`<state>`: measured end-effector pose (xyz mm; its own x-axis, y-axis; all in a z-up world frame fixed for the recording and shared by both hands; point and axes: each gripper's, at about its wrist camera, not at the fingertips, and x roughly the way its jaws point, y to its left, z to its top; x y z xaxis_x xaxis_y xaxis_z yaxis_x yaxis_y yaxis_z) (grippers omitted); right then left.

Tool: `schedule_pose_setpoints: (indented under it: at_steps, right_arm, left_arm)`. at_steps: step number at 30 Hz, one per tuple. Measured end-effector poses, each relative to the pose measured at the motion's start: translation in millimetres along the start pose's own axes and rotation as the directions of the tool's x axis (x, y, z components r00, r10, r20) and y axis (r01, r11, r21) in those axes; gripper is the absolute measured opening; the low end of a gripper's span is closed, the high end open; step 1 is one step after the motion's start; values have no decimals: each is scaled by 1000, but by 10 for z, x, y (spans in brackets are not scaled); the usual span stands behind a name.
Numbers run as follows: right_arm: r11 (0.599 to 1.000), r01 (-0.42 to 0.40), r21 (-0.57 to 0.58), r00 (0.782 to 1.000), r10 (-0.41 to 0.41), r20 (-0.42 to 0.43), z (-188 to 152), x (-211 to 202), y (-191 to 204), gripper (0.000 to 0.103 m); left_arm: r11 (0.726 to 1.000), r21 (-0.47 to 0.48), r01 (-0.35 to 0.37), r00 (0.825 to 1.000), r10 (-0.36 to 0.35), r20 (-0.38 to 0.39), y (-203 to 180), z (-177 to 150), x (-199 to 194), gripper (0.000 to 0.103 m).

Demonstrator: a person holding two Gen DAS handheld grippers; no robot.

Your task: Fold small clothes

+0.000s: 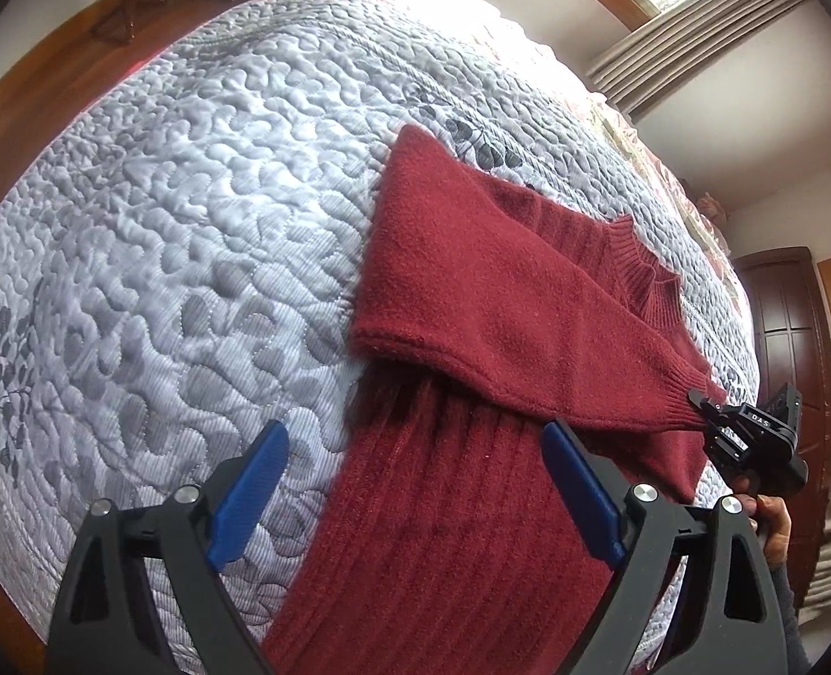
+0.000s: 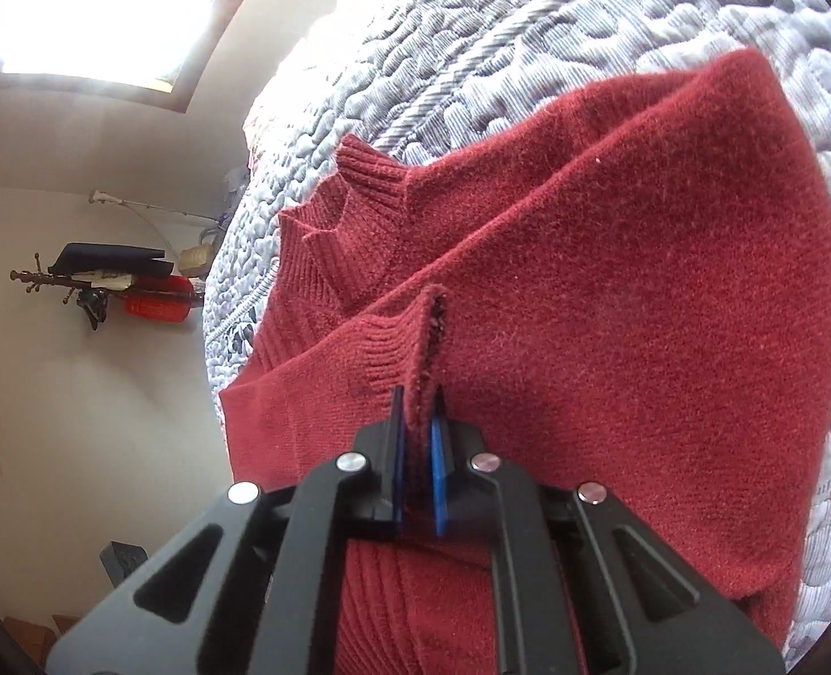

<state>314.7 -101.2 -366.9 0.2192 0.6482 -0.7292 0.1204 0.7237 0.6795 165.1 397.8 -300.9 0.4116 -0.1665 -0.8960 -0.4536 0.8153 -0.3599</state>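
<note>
We see the dark red sweater point(image 1: 471, 292) lying on the grey quilted bedspread point(image 1: 162, 214), toward the bed's right-hand side as the left wrist view shows it. Its ribbed collar point(image 1: 646, 275) faces the far edge of the bed, and its ribbed lower body runs back beneath the left gripper. One sleeve point(image 2: 612, 292) is folded across the chest, so its ribbed cuff point(image 2: 392, 360) sits over the body of the garment.

Our right gripper point(image 2: 418, 439) is clamped on that cuff: the blue pads point(image 2: 436, 484) stand nearly together with the knit edge pinched between them. In the left wrist view we see the same gripper point(image 1: 713, 413) at the sleeve's end, with a hand point(image 1: 775, 523) behind it.

Our left gripper point(image 1: 415, 489) hangs spread wide above the sweater's lower part, its blue fingers point(image 1: 252, 495) well apart and grasping nothing.

Beyond the bed we make out a wooden floor point(image 1: 38, 84), a window with a curtain point(image 1: 696, 28), a dark wooden cabinet point(image 1: 786, 326), and a coat rack point(image 2: 100, 281) against a pale wall.
</note>
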Motion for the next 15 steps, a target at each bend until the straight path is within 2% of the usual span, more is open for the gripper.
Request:
schedule_pose_setpoints:
  at_steps: [8,15]
  right_arm:
    - [999,24,-45,998,-21,65,89,-409,86,6]
    - [998,48,-33,992,-44,117,141,-732,-58,6]
  left_arm:
    - [1000,5,5,1000,-5,6,-58,-11,-29,91]
    - [1000,9,22,1000,-22,7,-140,13,-17,91]
